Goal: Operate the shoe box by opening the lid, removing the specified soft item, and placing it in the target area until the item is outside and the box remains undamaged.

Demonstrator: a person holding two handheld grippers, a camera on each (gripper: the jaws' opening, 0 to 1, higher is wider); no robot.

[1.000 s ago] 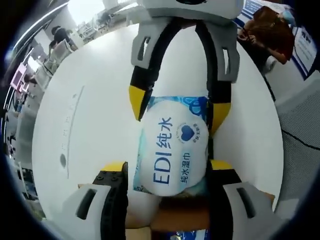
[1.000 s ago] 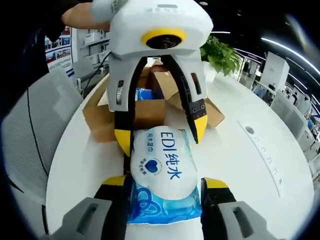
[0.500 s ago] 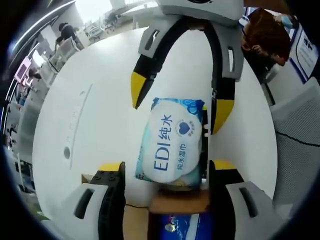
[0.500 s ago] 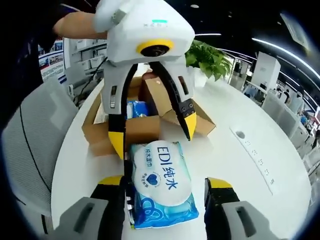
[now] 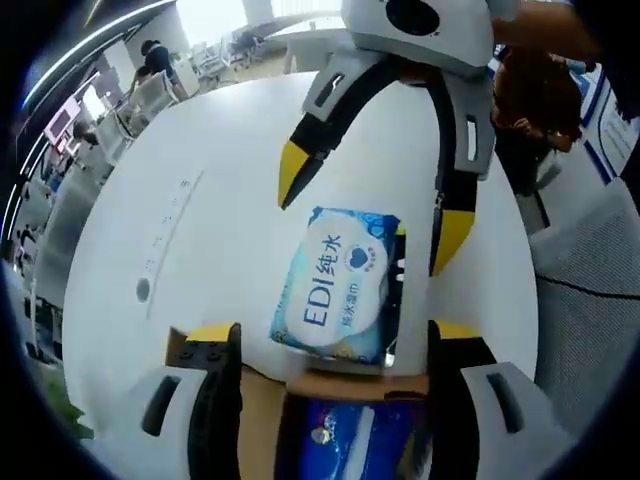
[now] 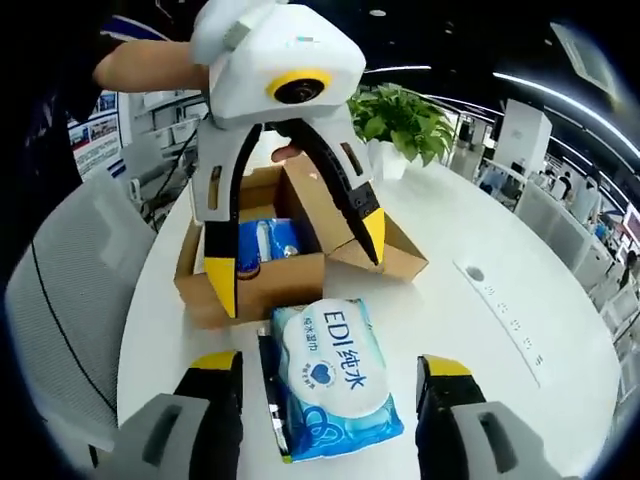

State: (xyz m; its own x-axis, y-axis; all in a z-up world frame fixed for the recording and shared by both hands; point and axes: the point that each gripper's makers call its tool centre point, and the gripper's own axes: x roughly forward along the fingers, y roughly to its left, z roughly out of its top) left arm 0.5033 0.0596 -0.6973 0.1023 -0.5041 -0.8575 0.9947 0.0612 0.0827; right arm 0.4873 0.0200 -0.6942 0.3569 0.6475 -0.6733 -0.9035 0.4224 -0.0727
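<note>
On tabletop: we see wipes pack [image 6: 338, 378] lying beside open box [image 6: 262, 277].
Handling: soft, light, slippery; we'd pinch its sides.
Jaws: both grippers' spread, empty.

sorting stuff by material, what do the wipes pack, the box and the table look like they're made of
Wipes pack: looks like soft plastic film, glossy; printed blue and white, puffed with crinkled sealed edges.
Box: corrugated cardboard by the look, matte brown, with folded-out flaps.
Table: smooth white surface with a faint sheen, probably laminate or painted board; the frames can't settle which.
</note>
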